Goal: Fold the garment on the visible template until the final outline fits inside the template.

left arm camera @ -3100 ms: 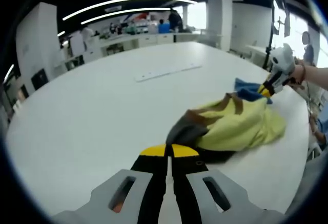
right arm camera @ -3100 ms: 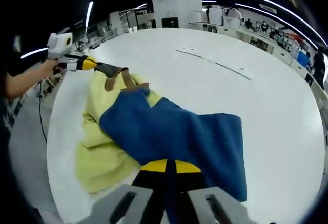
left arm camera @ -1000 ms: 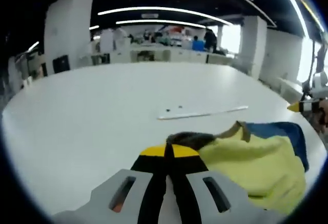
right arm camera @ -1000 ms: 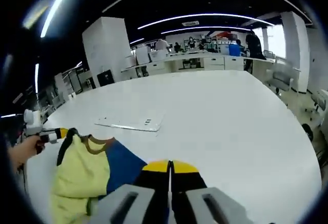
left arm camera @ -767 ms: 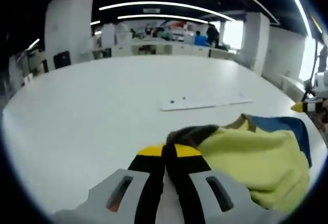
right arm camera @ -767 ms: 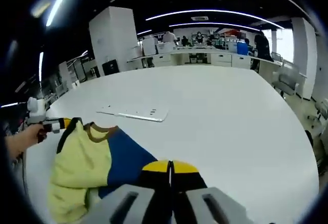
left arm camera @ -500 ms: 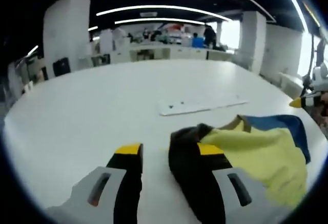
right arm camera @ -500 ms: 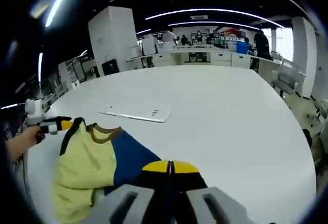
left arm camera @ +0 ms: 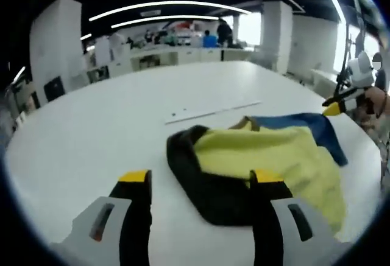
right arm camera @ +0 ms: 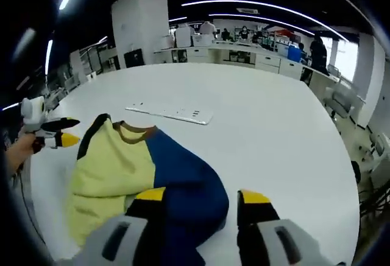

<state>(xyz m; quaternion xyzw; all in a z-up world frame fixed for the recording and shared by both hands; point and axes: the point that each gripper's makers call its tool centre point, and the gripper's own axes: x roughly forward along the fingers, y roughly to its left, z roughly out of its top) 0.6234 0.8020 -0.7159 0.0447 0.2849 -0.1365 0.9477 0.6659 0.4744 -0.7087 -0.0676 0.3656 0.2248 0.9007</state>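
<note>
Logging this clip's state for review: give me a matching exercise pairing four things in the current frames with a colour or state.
Things:
1. left gripper
2. garment's cuff
3. garment's collar
4. strip on the table

Colour or state:
A. brown
B. white, lying flat beyond the garment
C. black
D. jaws apart, holding nothing

Pairs: 1-D, 2-C, 3-A, 4-B

Garment [left arm camera: 262,156] lies crumpled on white tabletop [left arm camera: 91,138], loosely bunched, not flat. Yellow body, blue section [right arm camera: 183,171], black sleeve edge [left arm camera: 201,187], brown collar trim [right arm camera: 131,133]. Flat pale template strip [right arm camera: 173,114] lies well apart beyond it, uncovered.
</note>
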